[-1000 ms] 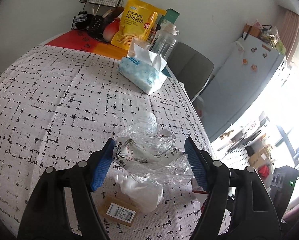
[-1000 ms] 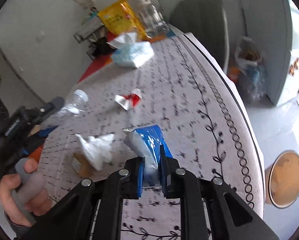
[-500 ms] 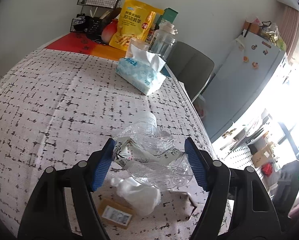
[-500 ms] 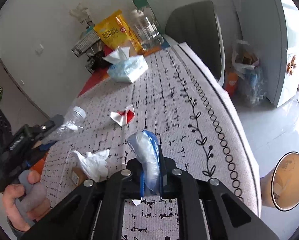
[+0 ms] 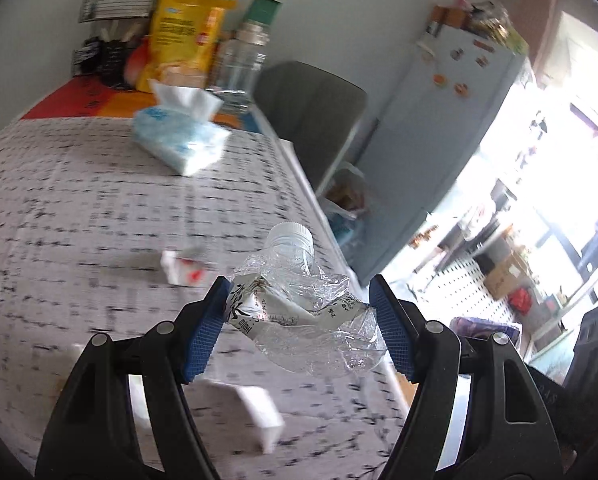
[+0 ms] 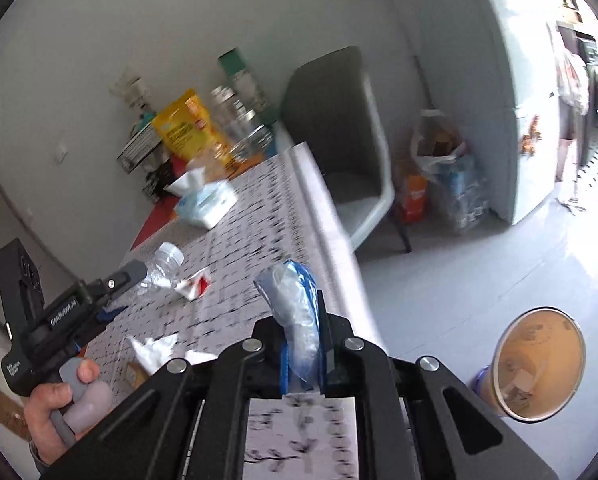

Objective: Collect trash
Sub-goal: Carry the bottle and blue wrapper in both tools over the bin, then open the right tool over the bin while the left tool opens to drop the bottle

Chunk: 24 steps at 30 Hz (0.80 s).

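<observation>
A table [image 5: 59, 184] covered with a white, black-dashed cloth is seen. At its far end, a tissue pack [image 5: 179, 140], a yellow snack bag [image 5: 183, 36], a clear jar [image 5: 241, 64] and a wire rack [image 5: 115, 4] are grouped near the wall. A grey chair [image 6: 339, 128] is set beside the table, and a pale blue fridge [image 5: 447, 120] stands beyond it.

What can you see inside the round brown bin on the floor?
Inside the round brown bin lie a few pale scraps against its brown lining. Its near wall hides the rest of the bottom.
</observation>
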Available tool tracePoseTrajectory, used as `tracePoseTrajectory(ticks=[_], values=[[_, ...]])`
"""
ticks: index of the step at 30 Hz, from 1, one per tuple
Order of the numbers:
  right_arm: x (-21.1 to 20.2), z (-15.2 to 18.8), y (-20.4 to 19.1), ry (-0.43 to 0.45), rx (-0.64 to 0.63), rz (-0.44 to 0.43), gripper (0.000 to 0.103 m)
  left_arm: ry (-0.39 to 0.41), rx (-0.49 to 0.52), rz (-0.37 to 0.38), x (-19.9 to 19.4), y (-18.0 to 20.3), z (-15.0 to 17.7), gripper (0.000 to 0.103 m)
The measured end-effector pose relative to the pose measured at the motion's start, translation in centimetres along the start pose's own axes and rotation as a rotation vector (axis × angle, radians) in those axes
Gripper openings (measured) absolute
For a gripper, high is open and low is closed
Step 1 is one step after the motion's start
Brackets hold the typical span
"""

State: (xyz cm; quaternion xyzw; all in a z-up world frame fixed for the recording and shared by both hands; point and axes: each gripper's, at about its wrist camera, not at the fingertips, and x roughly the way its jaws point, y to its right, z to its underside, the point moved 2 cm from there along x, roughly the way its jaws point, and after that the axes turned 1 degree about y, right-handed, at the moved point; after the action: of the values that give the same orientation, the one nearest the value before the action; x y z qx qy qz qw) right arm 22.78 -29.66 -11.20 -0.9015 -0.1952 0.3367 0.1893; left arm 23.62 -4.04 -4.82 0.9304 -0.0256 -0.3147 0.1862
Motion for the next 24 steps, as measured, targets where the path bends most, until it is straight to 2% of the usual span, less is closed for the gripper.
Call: tracePoseTrajectory(ticks=[14, 24], values=[[-4.0, 0.0, 13.8, 0.066, 0.196, 0.114, 0.013, -0.106, 0.151, 0.070, 6.3, 11.6, 3.0, 0.071], [-4.6, 1.1, 24.2, 0.091, 0.340, 0.221, 0.013, -0.202, 0.232, 0.109, 12.2, 18.8, 5.4, 0.071]])
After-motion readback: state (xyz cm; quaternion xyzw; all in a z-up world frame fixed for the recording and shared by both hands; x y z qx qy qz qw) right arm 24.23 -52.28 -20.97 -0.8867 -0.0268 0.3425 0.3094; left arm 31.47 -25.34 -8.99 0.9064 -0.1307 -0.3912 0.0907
